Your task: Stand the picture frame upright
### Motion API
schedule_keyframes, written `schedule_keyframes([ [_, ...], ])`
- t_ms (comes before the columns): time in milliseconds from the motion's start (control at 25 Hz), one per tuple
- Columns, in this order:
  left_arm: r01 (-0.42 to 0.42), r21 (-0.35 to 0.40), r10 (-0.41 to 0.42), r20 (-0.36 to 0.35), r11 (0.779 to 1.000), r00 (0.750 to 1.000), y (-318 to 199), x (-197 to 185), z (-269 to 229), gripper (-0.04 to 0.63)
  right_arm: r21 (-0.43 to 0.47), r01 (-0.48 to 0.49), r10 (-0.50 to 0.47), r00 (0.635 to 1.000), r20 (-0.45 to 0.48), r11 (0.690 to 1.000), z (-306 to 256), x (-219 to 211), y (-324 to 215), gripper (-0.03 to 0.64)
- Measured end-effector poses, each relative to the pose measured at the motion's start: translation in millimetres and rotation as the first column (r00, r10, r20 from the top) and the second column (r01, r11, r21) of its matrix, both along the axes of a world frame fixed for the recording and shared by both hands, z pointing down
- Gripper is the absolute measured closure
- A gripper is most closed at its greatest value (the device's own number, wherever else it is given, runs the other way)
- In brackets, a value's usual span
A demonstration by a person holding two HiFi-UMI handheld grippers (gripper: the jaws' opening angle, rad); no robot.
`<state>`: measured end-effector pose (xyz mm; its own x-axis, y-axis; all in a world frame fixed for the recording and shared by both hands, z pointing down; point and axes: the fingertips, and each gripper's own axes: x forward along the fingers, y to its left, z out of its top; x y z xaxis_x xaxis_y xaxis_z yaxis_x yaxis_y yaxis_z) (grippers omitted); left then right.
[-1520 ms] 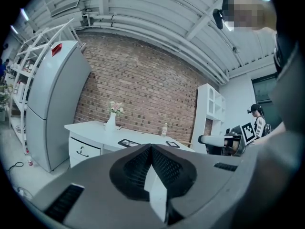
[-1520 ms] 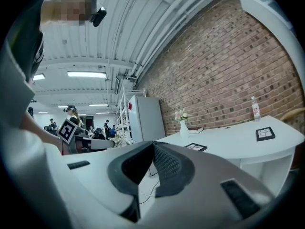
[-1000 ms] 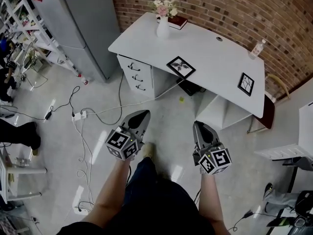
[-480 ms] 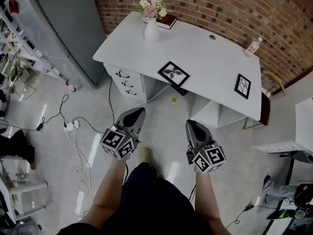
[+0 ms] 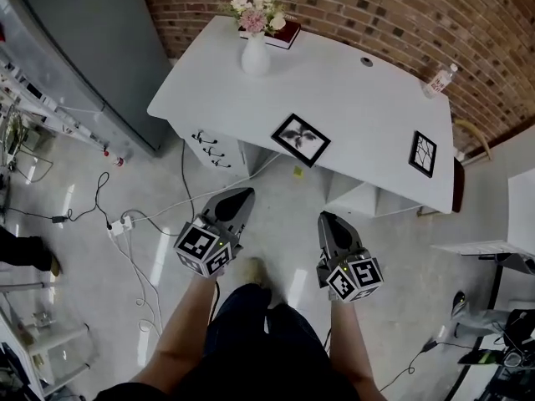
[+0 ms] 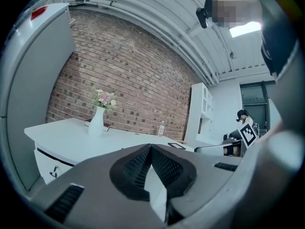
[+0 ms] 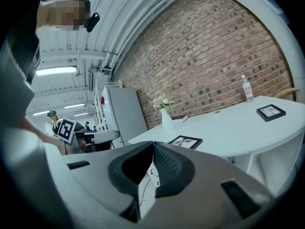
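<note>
Two black picture frames lie flat on the white desk [image 5: 359, 107]: one near its front edge [image 5: 300, 139] [image 7: 185, 141], another toward the right end [image 5: 422, 153] [image 7: 270, 112] [image 6: 176, 146]. My left gripper [image 5: 242, 198] [image 6: 150, 148] is held over the floor in front of the desk, shut and empty. My right gripper [image 5: 327, 221] [image 7: 153, 144] hangs beside it, also shut and empty. Both stand well short of the desk and the frames.
A white vase with flowers [image 5: 255, 48] and a book [image 5: 282, 32] stand at the desk's back left, a water bottle [image 5: 440, 80] at the back right. Drawers [image 5: 209, 144] sit under the desk. Cables [image 5: 125, 224] trail over the floor. A grey cabinet [image 5: 92, 48] stands left.
The head view has come nearer to the desk, which now sits lower and more central. Both grippers have stayed shut and kept their places in front of the person.
</note>
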<state>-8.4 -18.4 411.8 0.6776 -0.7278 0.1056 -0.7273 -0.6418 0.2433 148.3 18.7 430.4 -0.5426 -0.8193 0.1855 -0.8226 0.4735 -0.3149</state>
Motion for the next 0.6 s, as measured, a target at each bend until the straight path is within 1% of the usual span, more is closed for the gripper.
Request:
schedule_keyframes([
  [200,-0.047,-0.017,0.047,-0.024,0.999,0.999,-29.0,-0.9,14.4,0.594,-0.036,-0.036,0.036,0.999,0.011,0.999,17.6,-9.3,-18.6,0.612],
  [360,-0.080,-0.015,0.080,-0.036,0.997,0.996,-46.9,3.3,23.7,0.594,-0.052,-0.076,0.078,0.996,0.038,0.996,31.8,-8.1,-33.7,0.612],
  [600,-0.089,-0.058,0.086,-0.066,0.994,0.994,-57.5,8.6,48.5,0.594,-0.103,-0.116,0.122,0.991,0.060,0.988,58.9,-4.8,-51.4,0.612],
])
